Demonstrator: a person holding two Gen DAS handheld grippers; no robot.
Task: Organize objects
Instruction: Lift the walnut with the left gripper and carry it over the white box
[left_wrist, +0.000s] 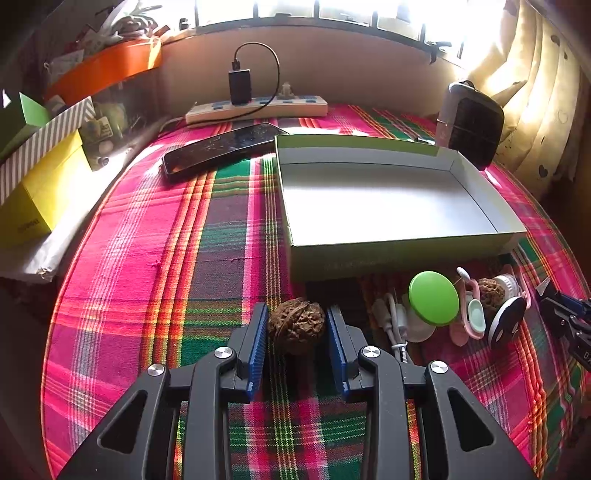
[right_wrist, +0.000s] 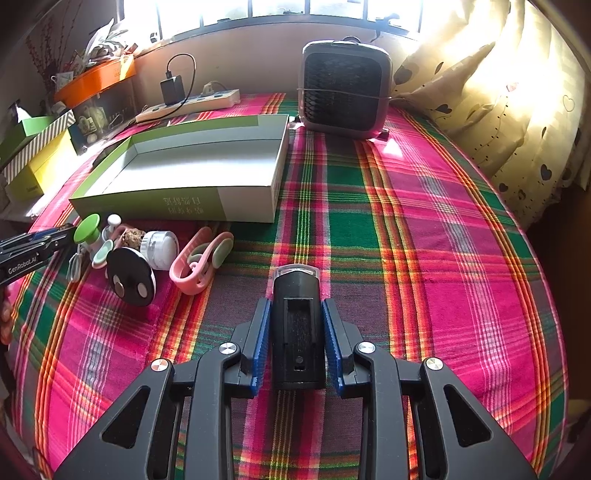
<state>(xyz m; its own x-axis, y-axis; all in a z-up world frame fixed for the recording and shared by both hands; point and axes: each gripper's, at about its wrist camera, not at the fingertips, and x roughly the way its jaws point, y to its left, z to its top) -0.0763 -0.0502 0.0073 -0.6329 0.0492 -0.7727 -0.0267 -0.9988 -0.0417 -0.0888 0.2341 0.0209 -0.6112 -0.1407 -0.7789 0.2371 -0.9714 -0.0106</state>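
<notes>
Where legible, left hand-held gripper (right_wrist: 55, 236) reads "GenRobot.AI"

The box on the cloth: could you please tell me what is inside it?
Nothing shows inside the box: its pale floor is bare. The strip behind its near wall is hidden in both views.

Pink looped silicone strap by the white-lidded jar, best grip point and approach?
Take the pink looped silicone strap across its folded middle band, coming from above and its open right side. It lies flat on the plaid cloth; the jar and black round disc crowd its left.
</notes>
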